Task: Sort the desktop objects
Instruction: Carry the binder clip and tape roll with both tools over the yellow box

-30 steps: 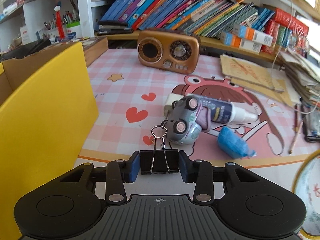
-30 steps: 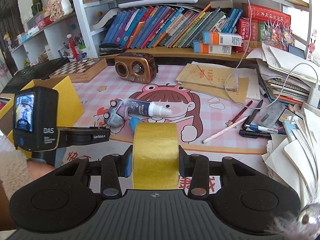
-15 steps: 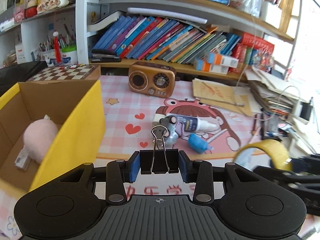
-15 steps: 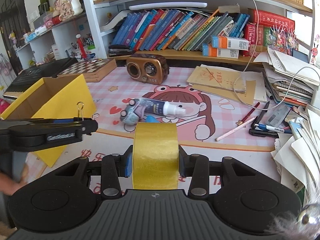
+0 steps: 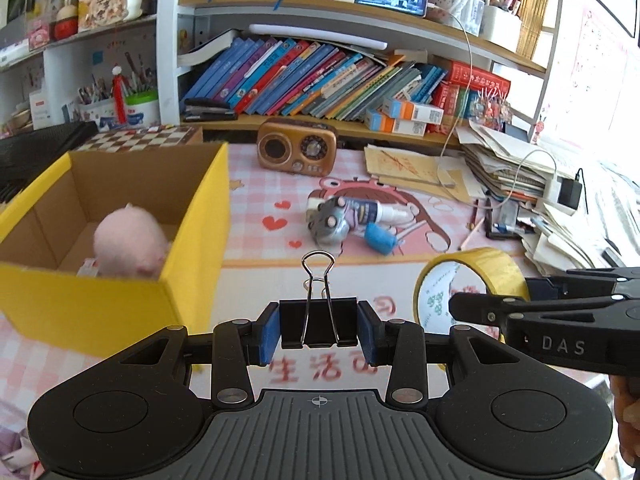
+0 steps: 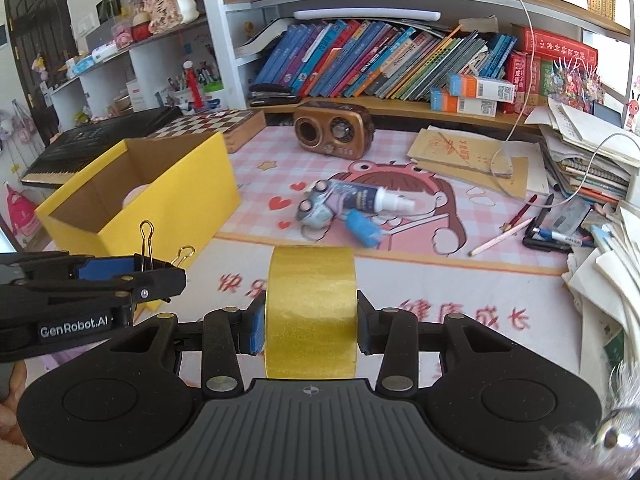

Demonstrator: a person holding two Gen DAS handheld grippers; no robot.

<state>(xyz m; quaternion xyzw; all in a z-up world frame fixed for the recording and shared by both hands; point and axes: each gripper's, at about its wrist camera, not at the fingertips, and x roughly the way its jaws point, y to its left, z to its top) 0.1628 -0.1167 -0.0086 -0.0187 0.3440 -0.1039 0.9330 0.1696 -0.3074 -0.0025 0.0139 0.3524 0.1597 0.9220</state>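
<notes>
Holding one binder clip [image 5: 318, 322]; one tape roll [image 6: 311, 312]

Yellow tape roll [image 6: 311, 312]; black binder clip [image 5: 319, 322]; yellow box [image 5: 120, 304]; pink checked mat [image 5: 256, 208].

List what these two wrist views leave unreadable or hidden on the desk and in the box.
- Yellow box: in the left wrist view its near wall hides the floor in front of the pink plush; in the right wrist view its wall leaves only a pale sliver of the plush.
- Small white item beside the plush: mostly hidden, unidentifiable.
- Spray bottle label: too small to read.
- Tape roll: its core faces away in the right wrist view.
</notes>
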